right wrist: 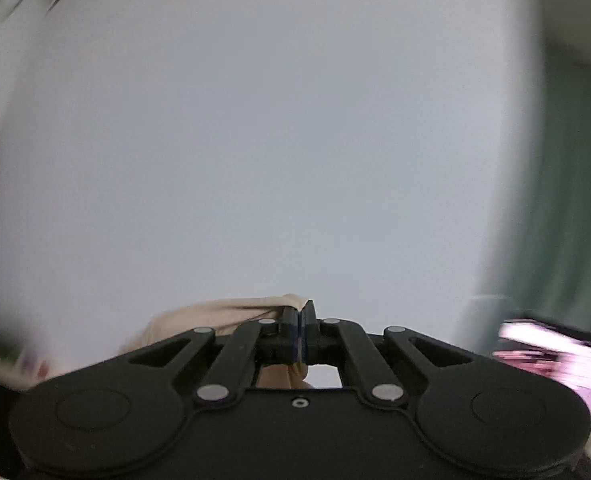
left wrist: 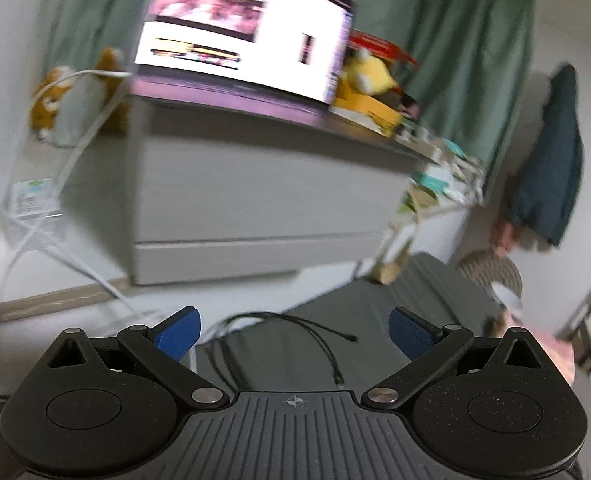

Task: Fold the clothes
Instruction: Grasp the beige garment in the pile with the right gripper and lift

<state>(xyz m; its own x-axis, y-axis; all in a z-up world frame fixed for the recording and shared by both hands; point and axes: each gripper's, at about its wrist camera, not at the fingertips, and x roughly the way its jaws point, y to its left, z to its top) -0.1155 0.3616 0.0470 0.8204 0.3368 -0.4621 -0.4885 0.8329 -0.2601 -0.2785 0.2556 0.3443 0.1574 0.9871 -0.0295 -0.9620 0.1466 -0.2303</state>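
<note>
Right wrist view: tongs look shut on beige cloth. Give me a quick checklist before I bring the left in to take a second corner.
1. Right tongs shut on the beige garment: ok.
2. Left tongs open, nothing between them: ok.
3. Garment visible from the left wrist view: not ok, only the grey bed cover and a black cable.
4. Free corner located: cannot tell.
5. Views sharp: not ok, both blurred.

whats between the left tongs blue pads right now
Nothing is gripped: the left tongs stand open, and the left wrist view shows only a loose black cable lying on grey bedding beyond.
</note>
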